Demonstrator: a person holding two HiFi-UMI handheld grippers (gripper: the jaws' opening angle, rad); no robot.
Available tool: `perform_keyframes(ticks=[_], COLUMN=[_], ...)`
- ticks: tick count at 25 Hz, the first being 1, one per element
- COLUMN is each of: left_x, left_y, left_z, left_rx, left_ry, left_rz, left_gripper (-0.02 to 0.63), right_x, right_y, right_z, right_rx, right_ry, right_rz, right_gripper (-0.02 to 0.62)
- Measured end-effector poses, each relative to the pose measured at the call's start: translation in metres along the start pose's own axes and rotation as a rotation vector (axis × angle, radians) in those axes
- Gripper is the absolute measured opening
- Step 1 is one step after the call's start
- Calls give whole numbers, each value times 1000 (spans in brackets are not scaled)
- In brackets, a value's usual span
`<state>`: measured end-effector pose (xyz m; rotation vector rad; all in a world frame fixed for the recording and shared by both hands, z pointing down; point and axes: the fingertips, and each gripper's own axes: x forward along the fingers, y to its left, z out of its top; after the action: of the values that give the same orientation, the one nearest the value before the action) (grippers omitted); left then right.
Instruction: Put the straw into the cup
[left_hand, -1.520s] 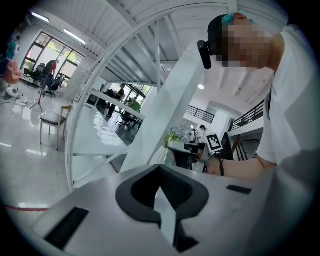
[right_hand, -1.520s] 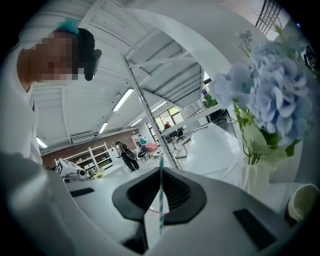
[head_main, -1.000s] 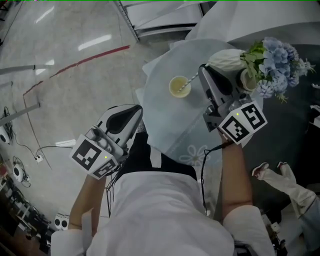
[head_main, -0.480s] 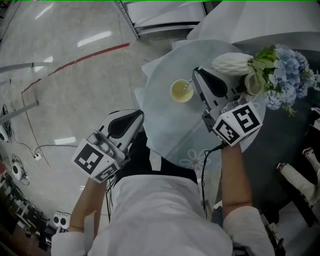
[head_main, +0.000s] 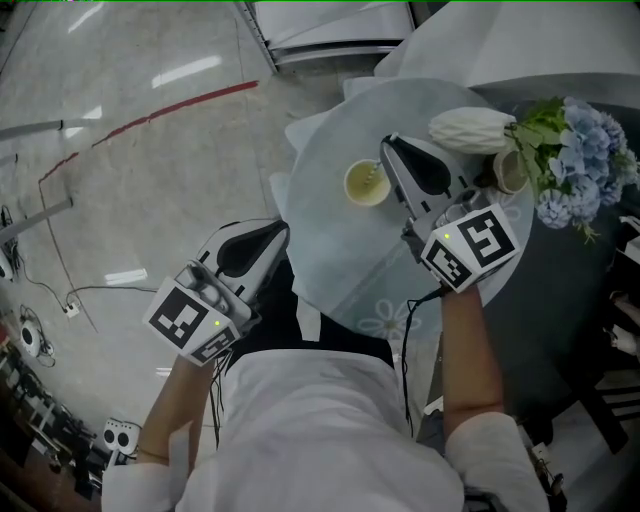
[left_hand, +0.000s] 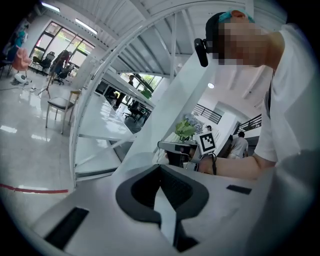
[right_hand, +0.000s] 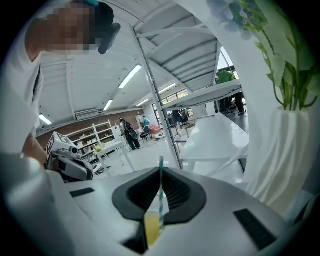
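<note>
Round worktop (head_main: 330, 250) under a pale cloth, shiny floor at 9 o'clock, flowers (head_main: 575, 150) at 3 o'clock of the cup (head_main: 367, 183). The cup holds a yellow drink and sits toward the far side of the worktop.

Right gripper (head_main: 388, 148): jaws pinched together on the striped straw (right_hand: 160, 190). In the right gripper view the straw stands upright in the seam between the jaws, with the cup's yellow rim right under them.

Change over the last second: the right gripper has come in from the cup's 2 o'clock side to right against its rim, and the straw has gone from slanted to near upright. In the head view the straw's low end looks to be already inside the cup.

Task reads as nearly done. What is left is probably opening the jaws and backing off without tipping the cup.

Left gripper (head_main: 275, 232): jaws together, nothing in them, held off the worktop edge at 7 o'clock of the cup, idle.
</note>
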<state>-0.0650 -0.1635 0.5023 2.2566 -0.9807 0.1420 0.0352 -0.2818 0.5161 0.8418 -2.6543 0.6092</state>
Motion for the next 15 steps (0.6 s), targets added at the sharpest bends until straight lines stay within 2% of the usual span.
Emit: perform_keyframes(ticks=[15], left_x=[-5], left_y=[4], left_z=[6], left_rx=[-11], left_ry=[-17], left_rz=[2], left_gripper=[21], right_x=[10], right_y=[-9], right_z=[0], right_rx=[51], right_ry=[21], right_rz=[-58], right_gripper=[37])
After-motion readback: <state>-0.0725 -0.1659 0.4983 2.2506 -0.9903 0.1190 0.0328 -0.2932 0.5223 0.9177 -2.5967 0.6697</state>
